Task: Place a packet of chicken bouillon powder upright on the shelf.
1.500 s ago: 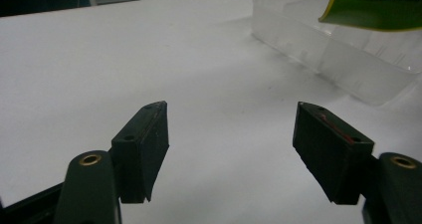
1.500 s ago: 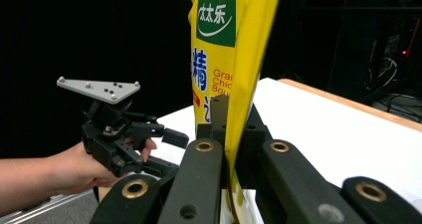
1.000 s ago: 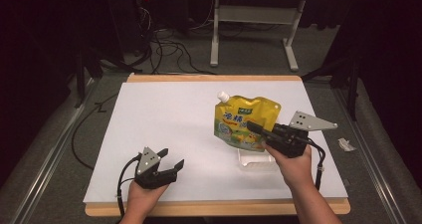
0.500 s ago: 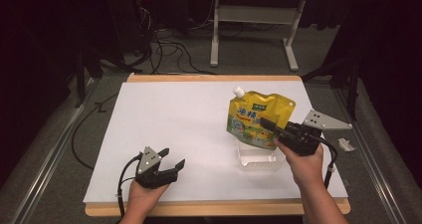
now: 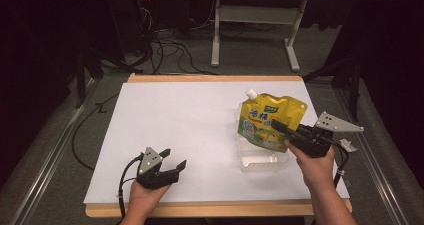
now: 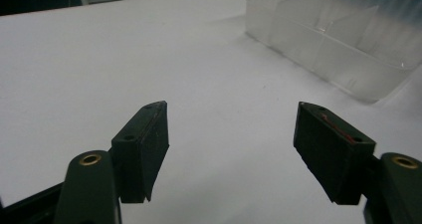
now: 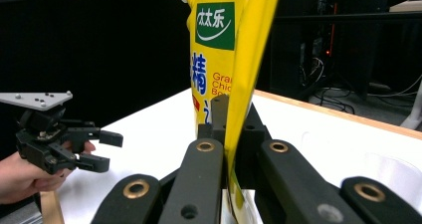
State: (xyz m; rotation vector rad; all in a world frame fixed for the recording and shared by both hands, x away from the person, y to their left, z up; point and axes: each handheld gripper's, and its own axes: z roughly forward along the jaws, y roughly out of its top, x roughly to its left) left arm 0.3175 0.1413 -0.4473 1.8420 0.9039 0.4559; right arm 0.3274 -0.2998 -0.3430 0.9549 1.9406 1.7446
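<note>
A yellow spouted pouch (image 5: 267, 121) with a white cap hangs above a clear plastic box (image 5: 260, 157) on the white table sheet. My right gripper (image 5: 280, 127) is shut on the pouch's lower part; in the right gripper view its jaws pinch the pouch (image 7: 226, 59) edge-on. My left gripper (image 5: 172, 160) rests near the table's front left, open, with nothing between its fingers (image 6: 144, 147). The left gripper view shows the clear box (image 6: 343, 50) ahead to the right. The right gripper view also shows the left gripper (image 7: 107, 149) farther off.
The white sheet (image 5: 185, 120) covers a wooden-edged table (image 5: 215, 208). Cables and a desk frame (image 5: 255, 32) lie on the floor beyond the far edge. A small white object (image 5: 348, 146) lies by the right edge.
My right gripper has carried the pouch to the right, over the clear box. The left gripper has stayed put.
</note>
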